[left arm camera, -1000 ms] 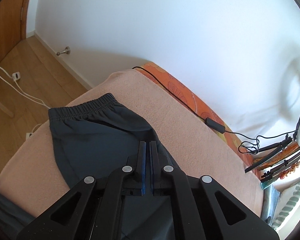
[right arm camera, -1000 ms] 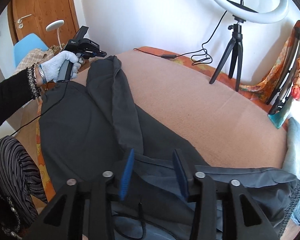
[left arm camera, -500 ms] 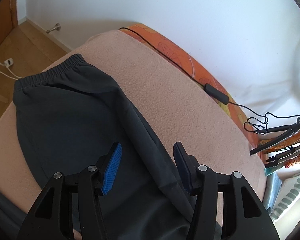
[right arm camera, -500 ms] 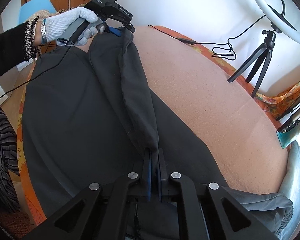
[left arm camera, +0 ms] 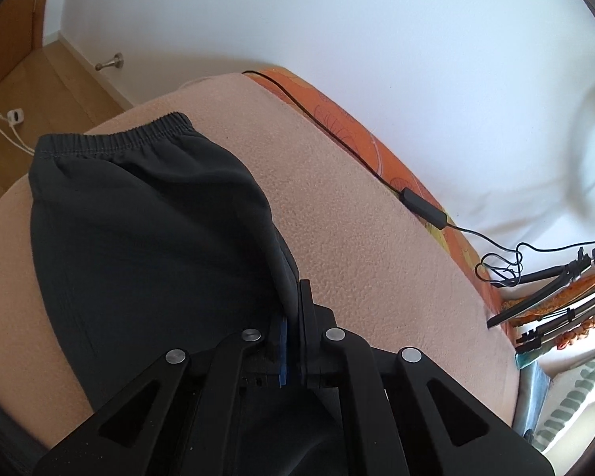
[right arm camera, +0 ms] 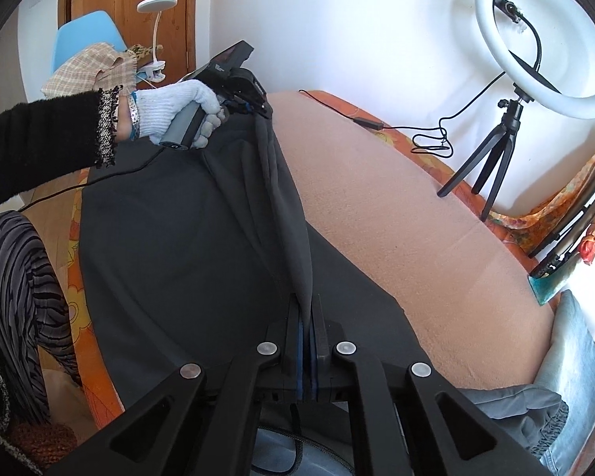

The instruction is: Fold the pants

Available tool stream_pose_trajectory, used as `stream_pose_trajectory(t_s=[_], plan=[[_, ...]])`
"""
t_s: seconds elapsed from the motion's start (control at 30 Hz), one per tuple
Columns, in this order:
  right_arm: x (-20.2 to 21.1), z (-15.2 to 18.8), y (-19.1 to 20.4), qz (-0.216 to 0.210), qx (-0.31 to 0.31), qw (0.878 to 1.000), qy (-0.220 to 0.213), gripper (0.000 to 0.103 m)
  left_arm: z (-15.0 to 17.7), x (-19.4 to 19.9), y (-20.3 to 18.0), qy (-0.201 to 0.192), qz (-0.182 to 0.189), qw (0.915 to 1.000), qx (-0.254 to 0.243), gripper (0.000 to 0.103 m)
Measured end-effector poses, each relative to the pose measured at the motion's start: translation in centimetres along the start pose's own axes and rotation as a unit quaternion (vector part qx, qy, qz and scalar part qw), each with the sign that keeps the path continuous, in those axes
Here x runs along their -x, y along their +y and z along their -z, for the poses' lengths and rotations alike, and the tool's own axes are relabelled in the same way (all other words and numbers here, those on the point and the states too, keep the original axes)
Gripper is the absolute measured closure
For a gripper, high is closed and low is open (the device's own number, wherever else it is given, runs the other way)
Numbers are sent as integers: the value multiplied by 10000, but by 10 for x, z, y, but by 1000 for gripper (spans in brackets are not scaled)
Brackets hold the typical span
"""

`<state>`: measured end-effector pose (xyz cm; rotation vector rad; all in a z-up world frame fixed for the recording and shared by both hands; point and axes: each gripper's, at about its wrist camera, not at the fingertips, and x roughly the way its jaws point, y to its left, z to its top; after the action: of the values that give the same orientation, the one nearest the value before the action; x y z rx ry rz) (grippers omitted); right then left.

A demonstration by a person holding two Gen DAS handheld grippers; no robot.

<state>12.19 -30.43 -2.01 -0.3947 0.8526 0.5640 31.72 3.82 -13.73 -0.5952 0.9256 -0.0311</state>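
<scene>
Dark grey pants (left arm camera: 146, 230) lie on a peach blanket (left arm camera: 357, 230), elastic cuff (left arm camera: 114, 139) toward the far end. My left gripper (left arm camera: 293, 297) is shut on a raised fold of the pants' edge. In the right wrist view the pants (right arm camera: 178, 261) stretch away along the bed. My right gripper (right arm camera: 307, 317) is shut on the same raised ridge of fabric at the near end. The left gripper (right arm camera: 253, 109), held by a white-gloved hand, pinches that ridge at the far end. The ridge runs taut between the two grippers.
A ring light on a tripod (right arm camera: 535, 47) stands at the back right. A black cable with an adapter (left arm camera: 420, 206) runs along the bed's orange far edge. A blue chair (right arm camera: 83, 39) and a wooden door stand at the far left. Light blue jeans (right arm camera: 571, 377) lie at the right.
My left gripper opened half a second ago and has now shut on the pants' edge again, lifting it. My right gripper shut on the fold earlier and still holds it.
</scene>
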Motion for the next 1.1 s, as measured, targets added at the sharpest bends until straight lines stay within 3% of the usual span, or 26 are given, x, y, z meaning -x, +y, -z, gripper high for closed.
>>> stream_pose_trajectory(t_s=[0.27, 0.5, 0.77, 1.1], plan=[[26, -3, 1, 198, -78, 9997, -144, 103, -8, 76, 10, -639, 231, 9976, -162, 101], [49, 1, 31, 253, 130, 9995, -165, 103, 12, 135, 40, -912, 367, 9951, -59, 101], [72, 26, 73, 55, 357, 9993, 90, 103, 64, 177, 91, -859, 485, 9949, 197, 101], [63, 63, 98, -64, 301, 9980, 545, 103, 121, 192, 128, -749, 189, 9970, 83, 101]])
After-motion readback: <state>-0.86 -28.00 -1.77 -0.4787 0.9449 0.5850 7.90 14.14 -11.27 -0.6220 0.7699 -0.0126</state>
